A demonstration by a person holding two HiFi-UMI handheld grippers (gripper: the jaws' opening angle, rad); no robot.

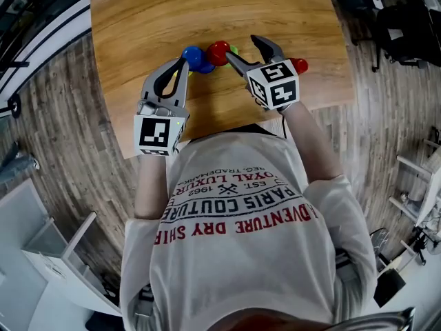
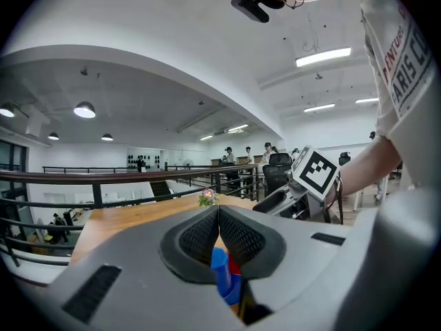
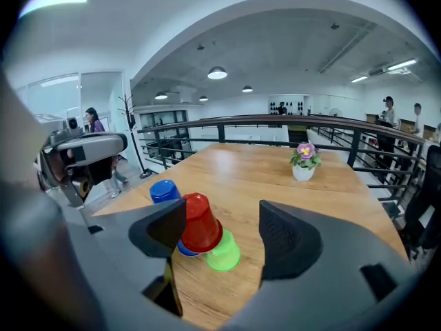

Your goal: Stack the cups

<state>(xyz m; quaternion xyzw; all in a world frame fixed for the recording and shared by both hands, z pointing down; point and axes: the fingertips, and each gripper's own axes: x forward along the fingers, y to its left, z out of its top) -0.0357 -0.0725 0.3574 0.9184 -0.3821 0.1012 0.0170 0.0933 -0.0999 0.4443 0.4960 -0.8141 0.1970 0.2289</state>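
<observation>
An upside-down red cup (image 3: pixel 201 223) rests tilted on a blue cup (image 3: pixel 180 248) and a green cup (image 3: pixel 224 254) on the wooden table (image 1: pixel 138 19). Another blue cup (image 3: pixel 164 190) stands just behind them. My right gripper (image 3: pixel 222 226) is open; its left jaw is close beside the red cup and its pads press on nothing. From above, the red cup (image 1: pixel 218 52) sits between the blue cups (image 1: pixel 195 57) and my right gripper (image 1: pixel 249 52). My left gripper (image 1: pixel 182 62) is shut and empty, just left of the blue cups. A blue cup (image 2: pixel 220 274) shows below its closed jaws (image 2: pixel 219 216).
A separate red cup (image 1: pixel 298 65) stands on the table to the right of my right gripper. A small potted flower (image 3: pixel 304 163) is at the far end of the table. A railing runs beyond the table's far edge, with people behind it.
</observation>
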